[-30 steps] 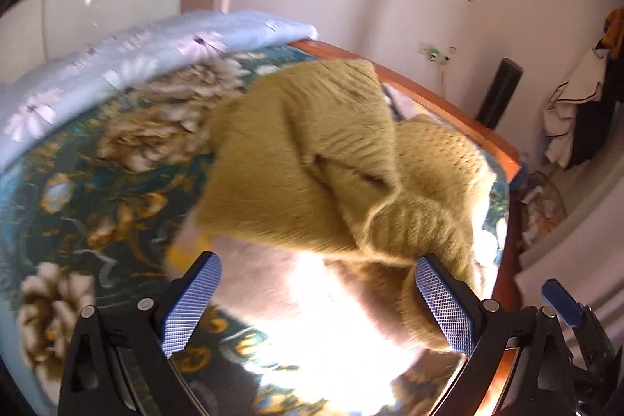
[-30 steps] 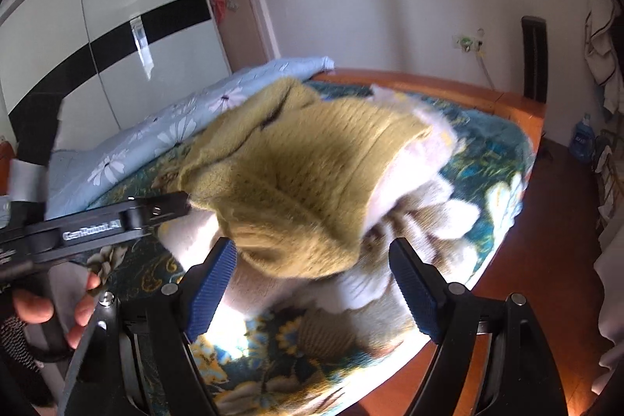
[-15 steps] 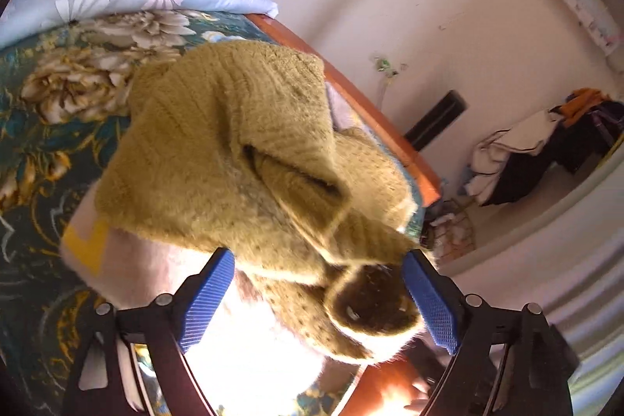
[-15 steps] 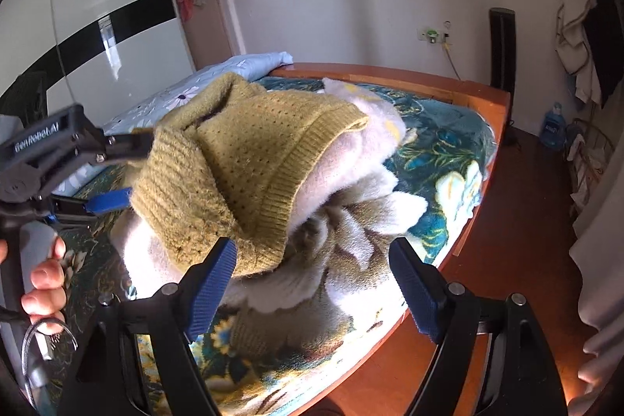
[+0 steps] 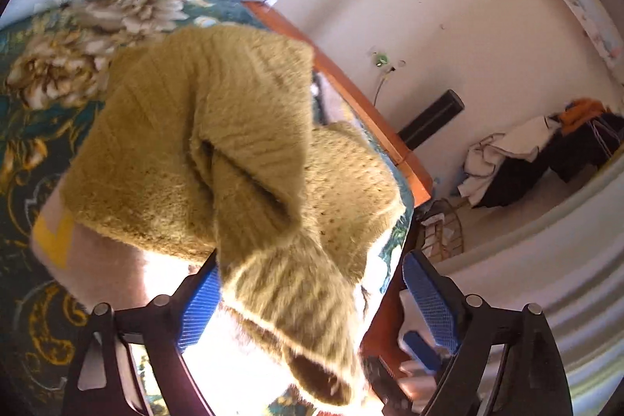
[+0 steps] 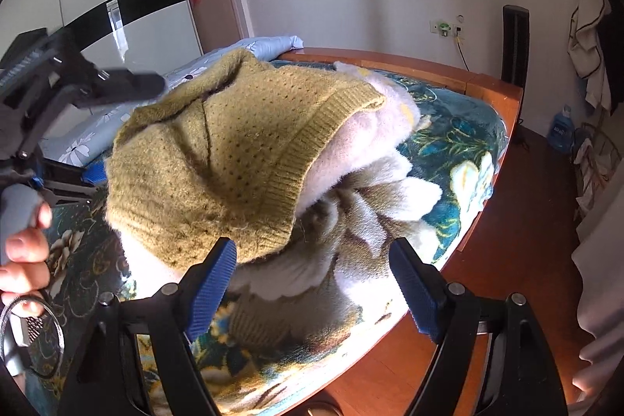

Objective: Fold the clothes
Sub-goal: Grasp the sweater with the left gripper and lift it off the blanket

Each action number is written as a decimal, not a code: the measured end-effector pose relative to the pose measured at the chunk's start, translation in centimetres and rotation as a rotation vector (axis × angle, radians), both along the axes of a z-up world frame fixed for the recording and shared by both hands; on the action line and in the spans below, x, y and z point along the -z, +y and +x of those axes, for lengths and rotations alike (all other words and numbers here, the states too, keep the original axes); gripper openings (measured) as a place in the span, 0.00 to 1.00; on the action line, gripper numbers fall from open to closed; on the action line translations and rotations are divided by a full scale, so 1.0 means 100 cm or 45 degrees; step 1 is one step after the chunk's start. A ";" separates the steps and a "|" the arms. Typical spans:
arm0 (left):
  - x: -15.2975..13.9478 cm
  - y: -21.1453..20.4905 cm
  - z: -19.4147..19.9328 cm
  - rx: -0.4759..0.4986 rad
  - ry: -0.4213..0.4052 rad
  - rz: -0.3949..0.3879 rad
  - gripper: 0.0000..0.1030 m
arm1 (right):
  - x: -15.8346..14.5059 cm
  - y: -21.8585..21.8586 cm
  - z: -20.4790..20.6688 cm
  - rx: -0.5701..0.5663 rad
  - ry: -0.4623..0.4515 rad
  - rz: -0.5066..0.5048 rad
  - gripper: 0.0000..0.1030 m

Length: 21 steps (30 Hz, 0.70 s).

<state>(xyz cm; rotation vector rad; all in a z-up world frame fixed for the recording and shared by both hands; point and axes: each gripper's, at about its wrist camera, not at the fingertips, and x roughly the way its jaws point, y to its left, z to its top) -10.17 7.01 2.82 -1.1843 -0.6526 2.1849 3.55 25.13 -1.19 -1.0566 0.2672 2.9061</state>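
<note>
Lying bunched on the bed (image 6: pixel 487 127), the sweater (image 6: pixel 218 158) is still awaiting folding, its cuff hanging between the left gripper (image 5: pixel 312 303) whose jaws have been narrowing ungripped, while the right gripper (image 6: pixel 312 283) is hovering released nearby.

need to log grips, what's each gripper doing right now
left gripper: open, jaws just closing around the sweater sleeve.
right gripper: open, holding nothing.

Hard sunlight burns out the pale garment (image 5: pixel 241 322) at the near edge; fisheye bends the wall (image 5: pixel 448 6), corners vignette black, and the left gripper (image 6: pixel 78 84) blurs.
</note>
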 end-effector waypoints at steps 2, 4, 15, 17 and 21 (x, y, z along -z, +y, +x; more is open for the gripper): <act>0.001 -0.002 -0.001 -0.049 -0.007 0.010 0.60 | 0.000 -0.002 -0.001 -0.008 -0.007 -0.001 0.79; 0.003 -0.010 -0.003 -0.096 -0.042 0.018 0.17 | 0.002 -0.004 -0.001 -0.015 -0.015 0.011 0.79; -0.074 -0.098 0.056 -0.185 0.255 0.338 0.13 | -0.017 -0.009 0.008 0.005 -0.024 0.024 0.79; -0.102 -0.134 0.075 -0.218 0.355 0.364 0.13 | -0.026 -0.015 0.011 -0.002 -0.010 0.025 0.79; -0.129 -0.211 0.118 -0.321 0.471 0.361 0.13 | -0.044 -0.040 0.019 -0.063 0.022 0.051 0.79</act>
